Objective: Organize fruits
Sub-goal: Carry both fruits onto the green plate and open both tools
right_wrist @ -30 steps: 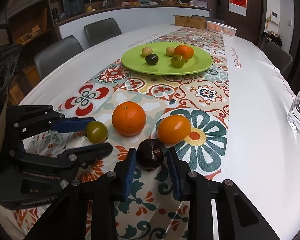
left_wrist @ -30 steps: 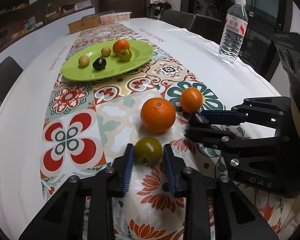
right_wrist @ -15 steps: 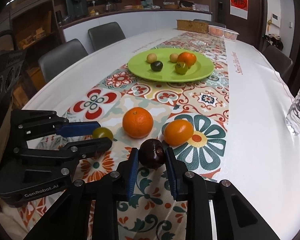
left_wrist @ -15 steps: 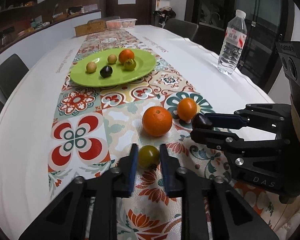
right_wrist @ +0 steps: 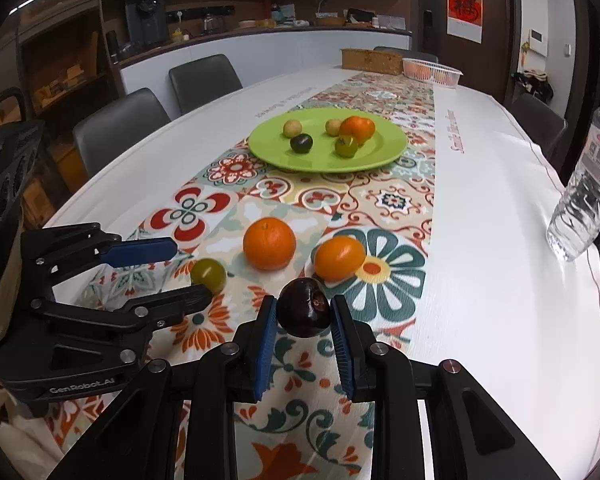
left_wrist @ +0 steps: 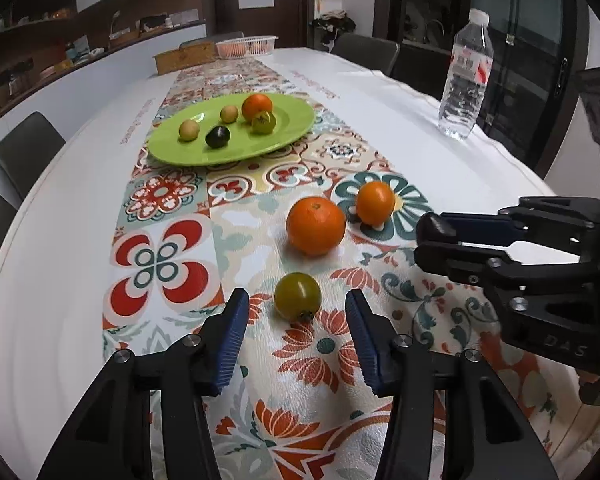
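Note:
My left gripper point(left_wrist: 296, 332) is open, its blue pads apart on either side of a green-yellow tomato point(left_wrist: 297, 297) that rests on the patterned runner. My right gripper point(right_wrist: 304, 322) is shut on a dark plum point(right_wrist: 305, 313) and holds it just above the runner; it also shows in the left wrist view point(left_wrist: 432, 236). A large orange point(left_wrist: 315, 225) and a smaller orange point(left_wrist: 375, 203) lie on the runner just beyond. A green plate point(left_wrist: 292, 136) farther back holds several small fruits.
A water bottle point(left_wrist: 465, 80) stands at the right on the white tablecloth. A wooden box point(left_wrist: 184, 61) and a white basket point(left_wrist: 246, 46) sit at the table's far end. Chairs ring the table.
My left gripper was shut on the tomato half a second ago and has opened; the tomato lies on the runner. My right gripper has kept its hold on the plum and lifted slightly.

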Demonstrator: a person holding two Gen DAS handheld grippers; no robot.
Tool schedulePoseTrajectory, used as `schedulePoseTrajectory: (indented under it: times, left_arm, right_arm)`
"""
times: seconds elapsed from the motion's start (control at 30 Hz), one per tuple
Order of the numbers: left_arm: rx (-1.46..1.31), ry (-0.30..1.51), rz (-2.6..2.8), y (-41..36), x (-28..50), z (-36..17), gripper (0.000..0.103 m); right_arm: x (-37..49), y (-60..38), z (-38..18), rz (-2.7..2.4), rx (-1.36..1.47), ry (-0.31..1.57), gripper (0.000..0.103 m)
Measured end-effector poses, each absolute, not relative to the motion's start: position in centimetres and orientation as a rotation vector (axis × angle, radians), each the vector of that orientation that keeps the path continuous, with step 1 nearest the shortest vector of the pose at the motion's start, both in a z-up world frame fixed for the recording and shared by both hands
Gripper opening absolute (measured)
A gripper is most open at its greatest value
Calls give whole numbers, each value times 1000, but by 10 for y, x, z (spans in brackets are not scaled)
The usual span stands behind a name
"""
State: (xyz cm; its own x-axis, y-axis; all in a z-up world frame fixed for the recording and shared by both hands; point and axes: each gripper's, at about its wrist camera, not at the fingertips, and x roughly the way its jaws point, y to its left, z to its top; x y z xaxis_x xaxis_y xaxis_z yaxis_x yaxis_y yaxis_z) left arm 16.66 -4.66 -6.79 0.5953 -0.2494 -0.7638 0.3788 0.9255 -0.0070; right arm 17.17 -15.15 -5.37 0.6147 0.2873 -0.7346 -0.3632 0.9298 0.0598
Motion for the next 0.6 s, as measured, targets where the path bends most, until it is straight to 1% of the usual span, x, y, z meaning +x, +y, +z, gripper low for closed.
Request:
schedulePoseTrajectory:
  times: [0.13,0.23,0.27,0.3,0.6]
  left_arm:
    - [158,877,-369,-49,173,-74,48]
    - [152,889,-375,-52,179,-77,37]
    - [151,892,-379,-53,180,-77,30]
    - [152,894,-376,-54,181,-78,26]
    - [105,876,-383,-49,178,-64,26]
  right_arm:
    - [173,-153,-57,366,-88,837,28]
    - [175,-155,-60,360,-81,846,28]
    - [176,-155,-60,359,-80,849,28]
    - [176,-155,-61,359,-80,851,28]
    - [178,-155,-55,366,-68,839,28]
